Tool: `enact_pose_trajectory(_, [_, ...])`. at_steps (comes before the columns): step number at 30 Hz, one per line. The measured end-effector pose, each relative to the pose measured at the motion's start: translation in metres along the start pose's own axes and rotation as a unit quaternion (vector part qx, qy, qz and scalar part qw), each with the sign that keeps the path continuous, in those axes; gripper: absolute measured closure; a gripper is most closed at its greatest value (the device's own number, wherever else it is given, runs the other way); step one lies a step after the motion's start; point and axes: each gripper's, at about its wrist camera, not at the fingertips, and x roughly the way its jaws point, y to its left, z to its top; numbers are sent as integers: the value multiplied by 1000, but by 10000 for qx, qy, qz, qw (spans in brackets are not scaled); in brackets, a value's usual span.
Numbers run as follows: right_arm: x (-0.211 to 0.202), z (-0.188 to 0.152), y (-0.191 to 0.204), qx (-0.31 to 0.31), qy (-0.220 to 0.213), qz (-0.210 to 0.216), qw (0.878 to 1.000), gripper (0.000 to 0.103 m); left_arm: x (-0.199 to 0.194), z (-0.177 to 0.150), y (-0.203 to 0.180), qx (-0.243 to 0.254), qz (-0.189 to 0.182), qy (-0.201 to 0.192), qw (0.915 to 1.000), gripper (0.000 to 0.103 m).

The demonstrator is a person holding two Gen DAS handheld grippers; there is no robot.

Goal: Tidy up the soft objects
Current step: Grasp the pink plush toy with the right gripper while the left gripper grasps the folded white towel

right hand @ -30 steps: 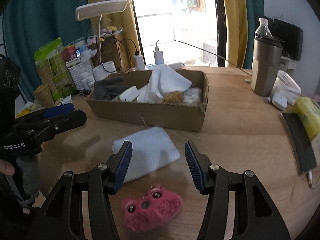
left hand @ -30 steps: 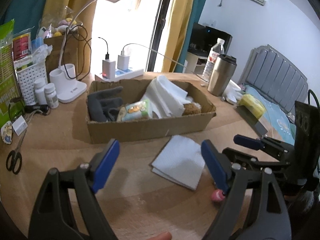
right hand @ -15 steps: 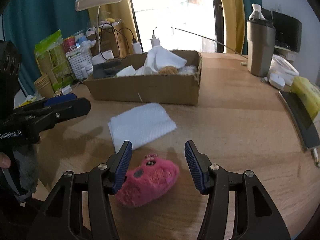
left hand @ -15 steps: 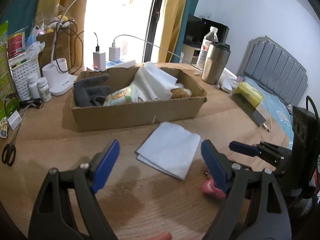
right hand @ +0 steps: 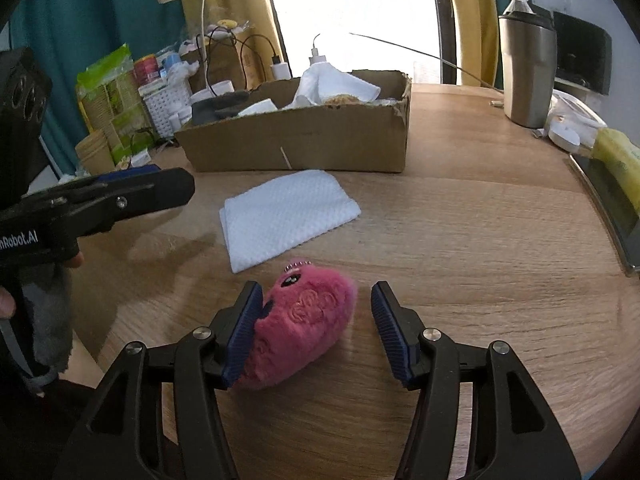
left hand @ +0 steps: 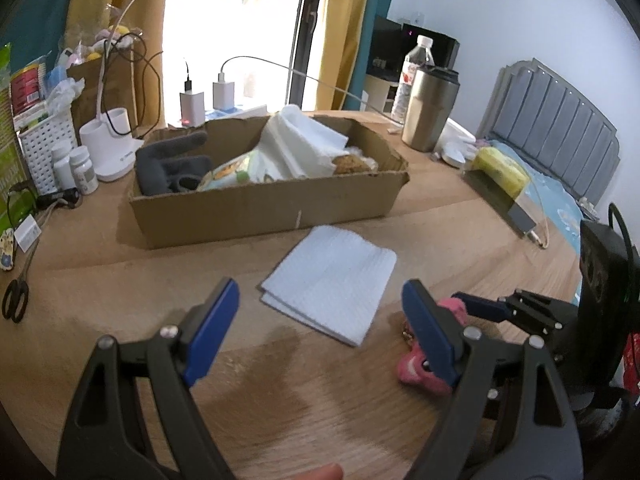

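Observation:
A pink plush toy (right hand: 304, 320) lies on the wooden table between the fingers of my right gripper (right hand: 316, 296), which is open. Its left pad touches the plush; the right pad stands clear of it. A folded white cloth (right hand: 288, 216) lies flat just beyond, in front of a cardboard box (right hand: 320, 144). The box (left hand: 260, 208) holds a grey glove (left hand: 172, 160), a crumpled white cloth (left hand: 300, 144) and a small packet (left hand: 228, 172). My left gripper (left hand: 320, 292) hovers open and empty just short of the folded cloth (left hand: 332, 276). In the left wrist view the plush (left hand: 412, 368) peeks out behind my right finger.
A steel tumbler (left hand: 430, 108) and a water bottle (left hand: 412, 72) stand at the back right. A dark flat device with a yellow bundle (left hand: 500, 168) lies at the right edge. On the left are a desk lamp base (left hand: 108, 148), pill bottles (left hand: 76, 168) and scissors (left hand: 16, 300).
My right gripper has come down and forward, so the pink plush now sits between its fingers instead of below them. My left gripper has drifted a little lower toward the folded cloth.

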Motion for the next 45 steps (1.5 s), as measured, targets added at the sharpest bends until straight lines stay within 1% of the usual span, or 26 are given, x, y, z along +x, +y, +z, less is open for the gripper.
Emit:
enact_pose_trajectory(3, [0,-1,-4,8,-10,51,10000,44,3,0,-1,11,18,42,10000,18])
enact_pose_trajectory(4, [-1,-1,-5,-10,-13,65,10000,45,3,0,-2,16,22,52,10000,18])
enact_pose_trajectory(5, [-1,-1,-5,-51,-24,59,10000,52,4,0,-2,23,26,60,10000,18])
enact_pose_trajectory(6, [-1,-1,-4,-85,-36,61,9999,56,5,1,-3,31,30,71,10000,18])
enact_pose_trajectory(8, [-3,0,-3,-163,-71,28,9998,61,8,1,-5,53,33,104,9999,18])
enact_pose_trajectory(10, [-3,0,-2,-344,-109,-12,9993,63,11,2,-8,75,35,140,9999,18])
enact_pose_trajectory(13, [-2,1,-4,-419,-144,-43,9990,64,16,3,-11,109,51,209,9997,18])
enact_pose_trajectory(23, [-4,15,-32,-206,-175,-118,9996,68,44,10,-17,152,133,514,9985,18])
enact_pose_trajectory(28, [-4,20,-42,-46,-165,18,9999,70,63,12,-21,210,211,715,9970,18])
enact_pose_trajectory(33, [-8,27,-43,-138,-215,42,9997,72,81,13,-21,239,296,915,9951,18])
enact_pose_trajectory(36, [-6,33,-49,-92,-266,53,9996,72,88,13,-21,276,243,1001,9943,18])
enact_pose_trajectory(41, [-1,38,-53,-48,-266,132,9995,72,92,11,-27,534,342,1036,9926,19])
enact_pose_trajectory(43, [1,39,-54,-51,-254,152,9995,72,92,9,-30,640,378,1000,9922,24])
enact_pose_trajectory(45, [2,41,-54,-41,-249,163,9995,72,91,8,-33,735,308,953,9923,36])
